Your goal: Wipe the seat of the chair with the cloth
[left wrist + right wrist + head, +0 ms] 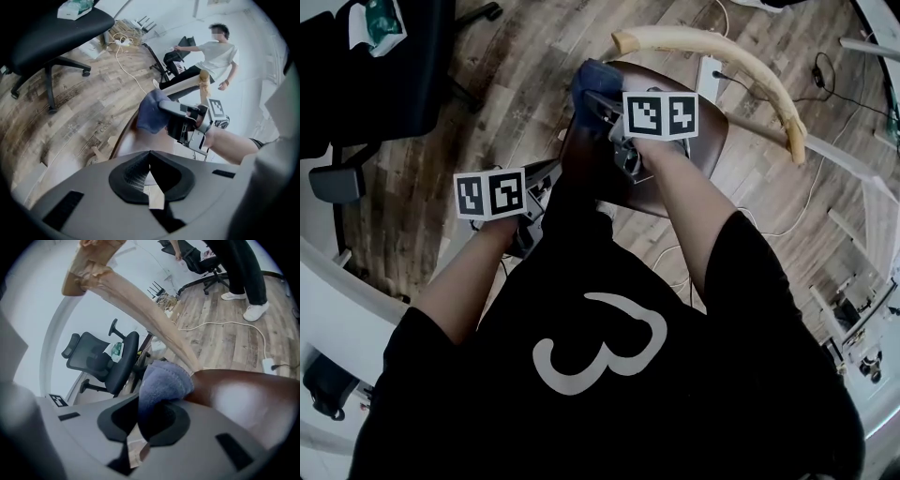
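The blue cloth (589,77) is bunched at the far left edge of the brown chair seat (705,141). My right gripper (598,98) is shut on it. In the right gripper view the cloth (164,383) fills the jaws and rests against the glossy seat (243,399), under the pale curved wooden backrest (140,305). My left gripper (534,199) hangs off the seat's near left side with nothing in it. In the left gripper view its jaws stand together, with the cloth (151,112) and the right gripper (185,124) ahead over the seat (136,143).
A black office chair (384,56) stands to the left on the wood floor. A power strip (710,70) and white cables lie beyond the seat. A white desk edge (337,300) curves at the near left. One person sits at the back (211,51); another's legs (243,273) stand nearby.
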Demonstrator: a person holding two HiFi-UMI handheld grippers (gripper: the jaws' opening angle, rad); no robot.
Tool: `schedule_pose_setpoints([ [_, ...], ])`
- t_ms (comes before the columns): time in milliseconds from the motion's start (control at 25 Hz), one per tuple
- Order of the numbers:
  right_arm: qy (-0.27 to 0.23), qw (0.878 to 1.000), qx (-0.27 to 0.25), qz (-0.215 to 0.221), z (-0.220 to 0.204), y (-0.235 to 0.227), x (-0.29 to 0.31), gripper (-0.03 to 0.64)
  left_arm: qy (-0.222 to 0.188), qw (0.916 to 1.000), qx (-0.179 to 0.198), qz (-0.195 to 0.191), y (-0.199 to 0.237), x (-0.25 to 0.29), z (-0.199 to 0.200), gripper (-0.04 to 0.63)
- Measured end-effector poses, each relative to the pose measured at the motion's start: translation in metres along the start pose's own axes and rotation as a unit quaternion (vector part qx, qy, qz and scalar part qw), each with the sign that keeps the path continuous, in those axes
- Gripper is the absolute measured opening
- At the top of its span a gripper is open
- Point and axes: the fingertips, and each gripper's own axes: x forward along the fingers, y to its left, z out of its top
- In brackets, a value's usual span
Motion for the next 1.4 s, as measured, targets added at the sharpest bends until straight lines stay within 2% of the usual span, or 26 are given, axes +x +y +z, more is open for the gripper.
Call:
schedule_pose_setpoints([
  [160,0.021,0.999,-0.018,-0.024,-0.009,-0.018,0.012,0.051,-0.014,0.9990,-0.040,0.011,0.019,-0.004,0.003,0.014],
  [360,0.062,0.993,-0.068,-0.079,-0.019,-0.045,0.018,0.051,-0.004,0.9984,-0.050,0.026,0.035,0.000,-0.001,0.014],
  [640,0.089,0.984,-0.101,-0.121,-0.021,-0.070,0.019,0.051,0.026,0.9990,-0.023,0.028,0.033,0.013,-0.006,0.014],
  [1080,0.091,0.982,-0.092,-0.136,-0.029,-0.084,0.015,0.051,0.023,0.9985,-0.027,0.041,0.041,0.014,0.003,0.014],
  [1400,0.086,0.981,-0.083,-0.152,-0.038,-0.101,-0.006,0.051,0.032,0.9984,-0.014,0.045,0.038,0.023,0.006,0.014],
])
